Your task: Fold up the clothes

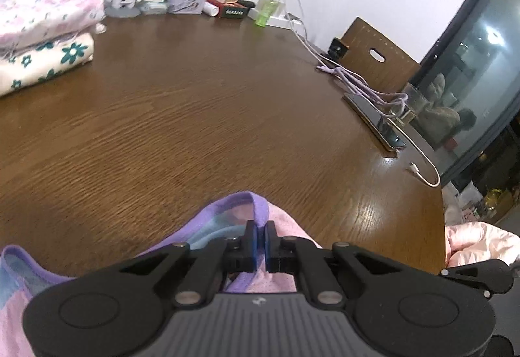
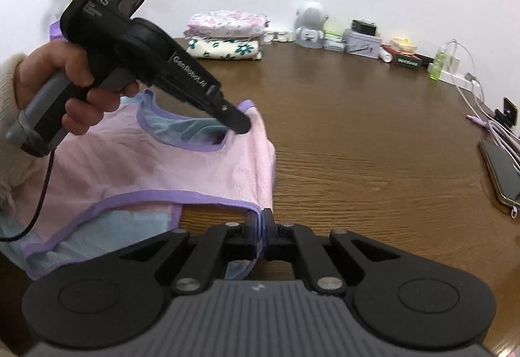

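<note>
Brown wood-grain table [image 2: 357,136] under a white wall carries the pink vest [image 2: 195,168] with purple trim, lifted at its near edge, where the left gripper [image 1: 261,231] pinches a purple strap and the right gripper [image 2: 262,220] nips the trimmed corner. Beyond both grippers, two folded floral garments [image 2: 224,32] lie stacked by the wall, next to one white robot figure [image 2: 310,25], one green bottle [image 2: 437,64] and one phone [image 1: 373,116] off right among cables.
</note>
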Action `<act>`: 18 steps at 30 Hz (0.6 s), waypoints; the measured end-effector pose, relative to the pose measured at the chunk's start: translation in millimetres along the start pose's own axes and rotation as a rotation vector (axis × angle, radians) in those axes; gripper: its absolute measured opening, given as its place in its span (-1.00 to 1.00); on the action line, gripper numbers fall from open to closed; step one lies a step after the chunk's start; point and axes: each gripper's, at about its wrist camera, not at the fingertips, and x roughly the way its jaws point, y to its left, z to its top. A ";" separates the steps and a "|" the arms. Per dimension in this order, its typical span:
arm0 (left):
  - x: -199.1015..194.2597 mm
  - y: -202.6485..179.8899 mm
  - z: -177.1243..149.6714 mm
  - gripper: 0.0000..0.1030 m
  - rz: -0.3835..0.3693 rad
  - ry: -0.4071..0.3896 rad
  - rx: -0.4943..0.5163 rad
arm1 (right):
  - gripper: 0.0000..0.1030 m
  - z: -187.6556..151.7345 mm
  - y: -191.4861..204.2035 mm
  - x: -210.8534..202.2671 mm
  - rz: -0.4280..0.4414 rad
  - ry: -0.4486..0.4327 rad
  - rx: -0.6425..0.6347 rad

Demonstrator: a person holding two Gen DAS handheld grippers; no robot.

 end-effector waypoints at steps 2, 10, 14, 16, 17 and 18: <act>2.1 1.3 1.7 -0.67 -0.028 0.006 -0.026 | -0.94 -0.7 0.5 0.0 0.007 -0.005 -0.003; 12.2 -10.5 10.3 -0.96 0.029 -0.031 0.001 | -0.94 -7.6 12.2 -1.9 -0.012 -0.001 -0.062; 15.0 -13.4 8.3 -0.66 0.077 -0.036 0.008 | -0.93 -11.5 13.4 3.8 -0.068 0.024 -0.096; 5.1 -14.5 5.6 -0.35 0.084 -0.052 0.024 | -0.87 -11.9 11.0 4.0 -0.071 0.030 -0.085; -2.2 -15.9 3.6 -0.32 0.094 -0.065 0.039 | -0.81 -11.2 8.7 2.7 -0.063 0.029 -0.069; -9.6 -17.2 1.6 -0.25 0.104 -0.078 0.054 | -0.76 -10.6 6.2 1.1 -0.054 0.028 -0.050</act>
